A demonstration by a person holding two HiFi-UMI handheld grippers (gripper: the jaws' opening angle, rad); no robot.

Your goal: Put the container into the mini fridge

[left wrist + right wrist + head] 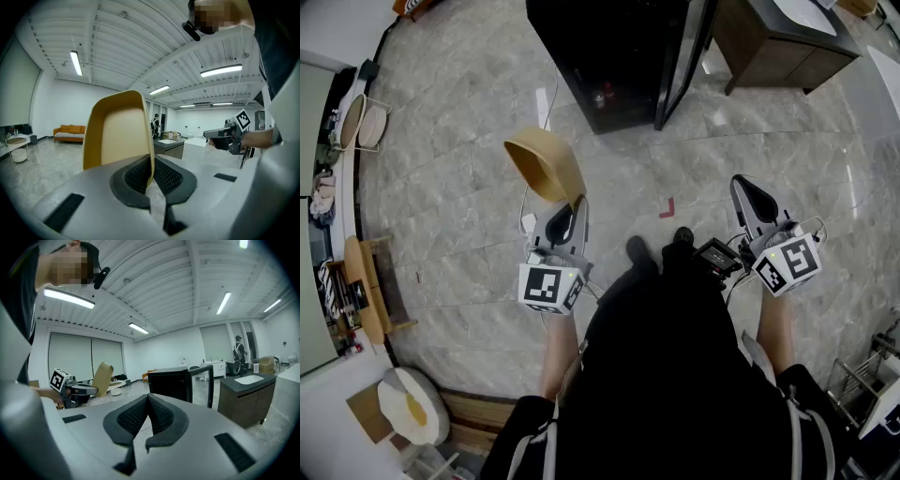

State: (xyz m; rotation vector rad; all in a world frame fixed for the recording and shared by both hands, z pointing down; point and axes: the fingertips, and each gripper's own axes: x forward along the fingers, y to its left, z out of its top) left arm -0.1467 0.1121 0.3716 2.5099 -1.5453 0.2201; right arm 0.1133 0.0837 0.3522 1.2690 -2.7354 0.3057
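Grey marbled floor tiling [459, 141] is spread beneath everything, and two dark shoes [639, 251] of the person are seen nearest, between the two grippers. One tan container [119, 129] is held off the floor by the left gripper [151, 173]: its thin side wall is pinched between the two ribbed pads, and the container is raised above the jaws with its open hollow turned to the left. The right gripper [148, 411] is held just to the right of the shoes; its jaws are pressed together and nothing is carried between them. A single small red mark [667, 207] is seen on the floor just ahead of the shoes, on the stretch between the grippers and the one black mini fridge [609, 56]. The fridge's one door [684, 61] is swung open at its right side, so that the dark interior is turned toward the person. Just right of the door, one dark cabinet [773, 52] with a pale basin set in its top is placed. Farther off, one orange sofa [70, 131] is made out against the far wall.
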